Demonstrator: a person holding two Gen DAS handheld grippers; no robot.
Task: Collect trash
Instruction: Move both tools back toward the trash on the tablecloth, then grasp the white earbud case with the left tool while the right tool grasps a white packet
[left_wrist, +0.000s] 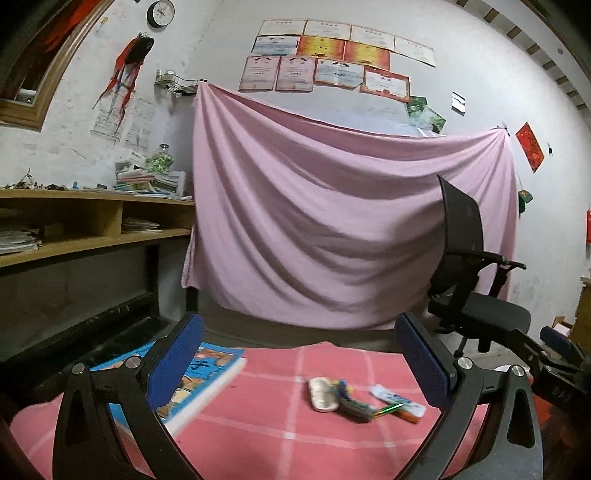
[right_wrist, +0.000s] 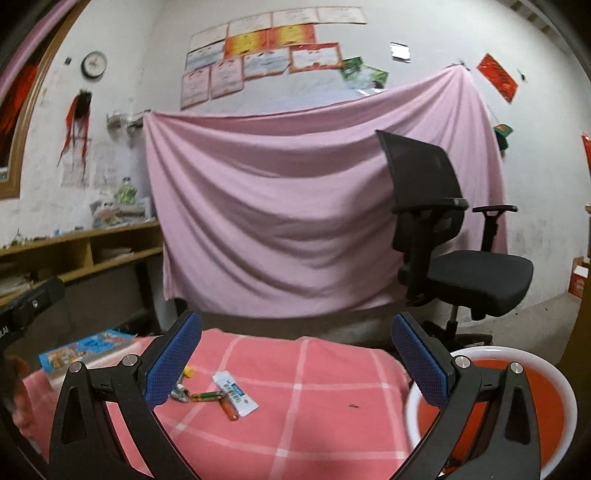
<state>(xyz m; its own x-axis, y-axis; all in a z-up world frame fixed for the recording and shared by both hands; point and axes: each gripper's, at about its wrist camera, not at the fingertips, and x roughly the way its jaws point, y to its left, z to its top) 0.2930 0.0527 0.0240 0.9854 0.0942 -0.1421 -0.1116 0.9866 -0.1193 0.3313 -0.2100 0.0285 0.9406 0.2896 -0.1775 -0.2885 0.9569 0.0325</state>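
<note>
A small heap of trash lies on the red checked tablecloth (left_wrist: 280, 428): a white blister pack (left_wrist: 323, 394), a crumpled colourful wrapper (left_wrist: 354, 404) and a white-and-blue wrapper (left_wrist: 399, 400). In the right wrist view the white-and-blue wrapper (right_wrist: 234, 392) and an orange wrapper (right_wrist: 229, 406) lie left of centre. My left gripper (left_wrist: 301, 363) is open and empty, above and behind the heap. My right gripper (right_wrist: 295, 362) is open and empty, to the right of the trash. A red bin with a white rim (right_wrist: 554, 373) stands at the lower right.
A blue picture book (left_wrist: 199, 380) lies on the cloth at the left. A black office chair (right_wrist: 454, 251) stands behind the table at the right. A pink sheet (left_wrist: 332, 221) hangs on the wall. Wooden shelves (left_wrist: 92, 221) stand at the left.
</note>
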